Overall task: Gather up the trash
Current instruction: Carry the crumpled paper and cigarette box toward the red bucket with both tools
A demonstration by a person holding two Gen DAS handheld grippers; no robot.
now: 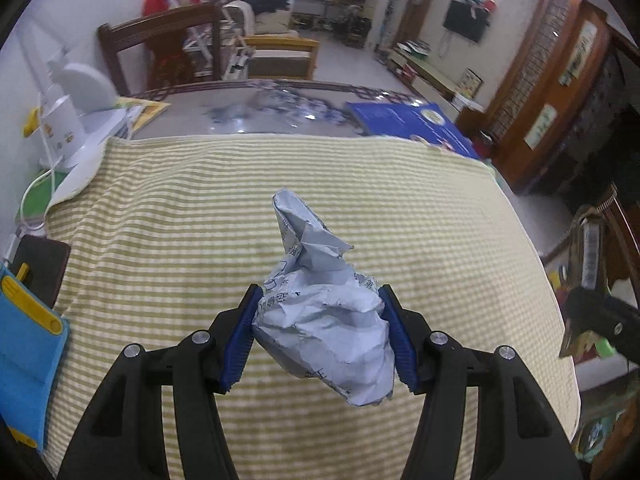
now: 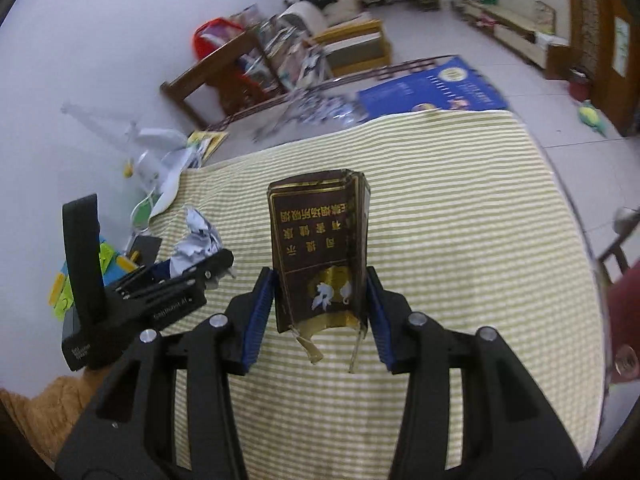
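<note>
My left gripper (image 1: 320, 300) is shut on a crumpled white paper ball (image 1: 320, 320) with printed text, held above the yellow-striped cloth (image 1: 240, 208). My right gripper (image 2: 320, 280) is shut on a brown and gold cigarette pack (image 2: 320, 240), torn open at its near end, held above the same cloth (image 2: 460, 240). The left gripper with the paper ball (image 2: 198, 240) shows at the left in the right wrist view. The right gripper's black body (image 1: 600, 316) shows at the right edge of the left wrist view.
A white desk lamp (image 1: 80, 96) and cable stand at the table's far left. A blue box (image 1: 412, 122) lies beyond the cloth. A blue and yellow item (image 1: 24, 328) and a dark block (image 1: 44, 264) sit at the left edge. A wooden chair (image 1: 160, 44) stands behind the table.
</note>
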